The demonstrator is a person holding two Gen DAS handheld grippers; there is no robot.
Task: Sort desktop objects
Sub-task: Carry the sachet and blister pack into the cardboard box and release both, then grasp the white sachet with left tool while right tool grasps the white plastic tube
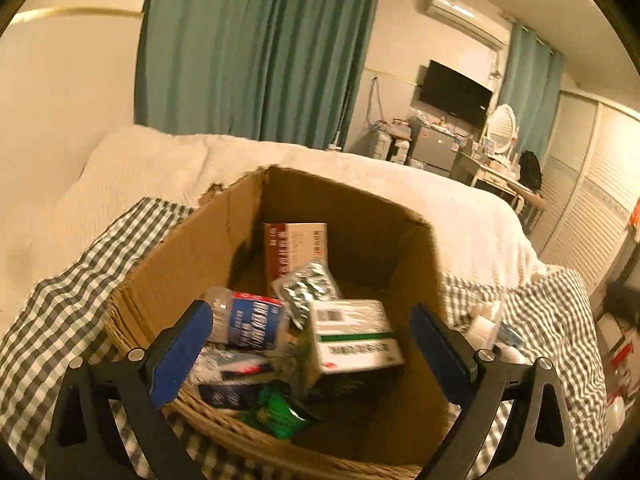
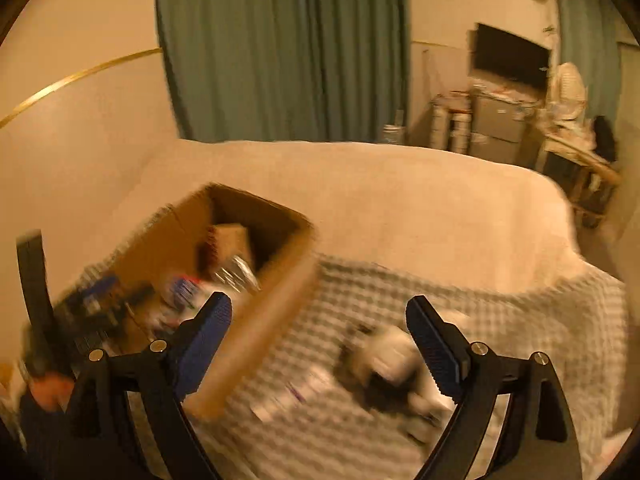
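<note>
Left gripper (image 1: 310,344): standing wide open, gripping nothing, hovering over open brown cardboard box (image 1: 192,256).
Box contents: white green-striped carton (image 1: 356,334) lying between the jaws.
Right gripper (image 2: 318,344): gaping empty above blurred white items (image 2: 394,354) on checked cloth (image 2: 520,320).

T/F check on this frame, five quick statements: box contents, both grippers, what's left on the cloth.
1. The cardboard box holds several items, among them a white and green carton. True.
2. The left gripper is clamped on the blue-labelled bottle. False: its jaws stand wide open, holding nothing.
3. The right gripper is open. True.
4. The box stands on a bare wooden desk. False: it stands on a checked cloth.
5. Blurred items lie on the cloth outside the box. True.
</note>
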